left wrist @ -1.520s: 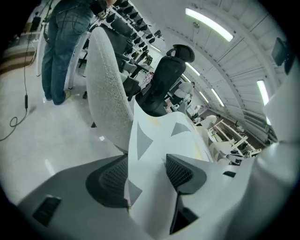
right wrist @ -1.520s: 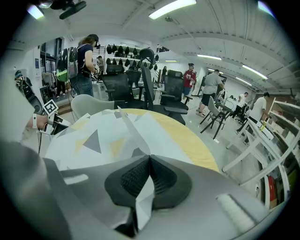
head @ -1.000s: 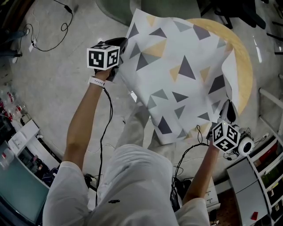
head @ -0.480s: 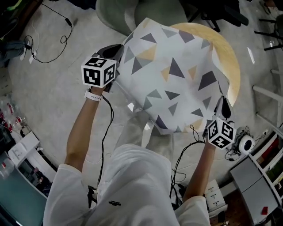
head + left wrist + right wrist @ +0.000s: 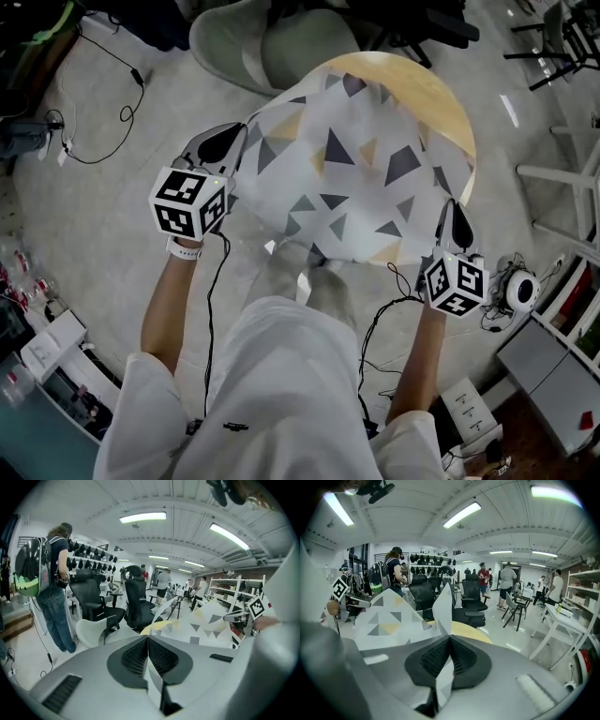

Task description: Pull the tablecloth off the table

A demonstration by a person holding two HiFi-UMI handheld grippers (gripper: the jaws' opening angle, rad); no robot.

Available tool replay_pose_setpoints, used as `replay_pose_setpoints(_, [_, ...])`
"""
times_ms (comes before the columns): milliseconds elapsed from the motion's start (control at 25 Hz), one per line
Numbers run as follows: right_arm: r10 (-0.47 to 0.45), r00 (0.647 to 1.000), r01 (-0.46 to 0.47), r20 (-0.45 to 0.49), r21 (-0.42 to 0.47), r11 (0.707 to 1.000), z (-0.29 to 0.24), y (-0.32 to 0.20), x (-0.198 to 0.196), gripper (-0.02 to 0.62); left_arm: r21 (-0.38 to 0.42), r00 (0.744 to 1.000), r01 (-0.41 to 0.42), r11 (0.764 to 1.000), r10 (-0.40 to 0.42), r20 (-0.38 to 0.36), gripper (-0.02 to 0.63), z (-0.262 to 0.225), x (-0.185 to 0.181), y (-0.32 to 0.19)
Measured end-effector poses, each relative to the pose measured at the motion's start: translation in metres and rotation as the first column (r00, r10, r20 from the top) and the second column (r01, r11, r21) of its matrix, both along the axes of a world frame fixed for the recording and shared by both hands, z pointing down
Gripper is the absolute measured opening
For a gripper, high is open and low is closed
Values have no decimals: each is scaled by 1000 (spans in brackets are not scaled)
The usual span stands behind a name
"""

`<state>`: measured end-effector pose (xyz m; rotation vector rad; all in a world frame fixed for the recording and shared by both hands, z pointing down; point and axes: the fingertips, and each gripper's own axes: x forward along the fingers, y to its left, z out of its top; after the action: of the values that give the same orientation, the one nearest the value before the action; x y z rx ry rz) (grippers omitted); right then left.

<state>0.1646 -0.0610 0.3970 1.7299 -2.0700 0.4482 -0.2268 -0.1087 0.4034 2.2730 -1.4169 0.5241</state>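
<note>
Both arms stretch forward over the person's lap. The left tool [image 5: 240, 137] pinches one near corner of the tablecloth [image 5: 352, 178], and the right tool [image 5: 452, 212] pinches the other. The cloth's far part lies on the round wooden desk [image 5: 433, 90], above a grey floor [image 5: 108, 220].

Bright ceiling strip lights [image 5: 143, 517], sharp centres, dark fisheye edges.

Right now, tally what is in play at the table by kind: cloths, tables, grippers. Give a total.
cloth: 1
table: 1
grippers: 2, left gripper and right gripper, each shut on the cloth
total: 4
</note>
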Motion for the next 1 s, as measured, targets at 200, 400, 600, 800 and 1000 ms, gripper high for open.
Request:
replay_pose_setpoints(200, [1,998,-5,55,74,997,-36,28,17,11,76,1000,10,997,-10,7,6,-45,18,37])
replay_pose_setpoints(400, [-5,993,-8,119,108,994,-64,52,30,11,122,999,39,992,-41,17,6,-83,35,72])
replay_pose_setpoints(600, [-48,986,25,162,141,990,-88,87,39,11,162,998,62,985,-66,20,6,-116,59,116])
replay_pose_setpoints(800, [-84,979,45,187,203,978,-107,143,43,11,222,997,54,973,-64,37,6,-141,76,175])
replay_pose_setpoints(1000, [-73,982,36,175,203,978,-90,119,39,11,214,999,8,977,-17,42,6,-121,86,147])
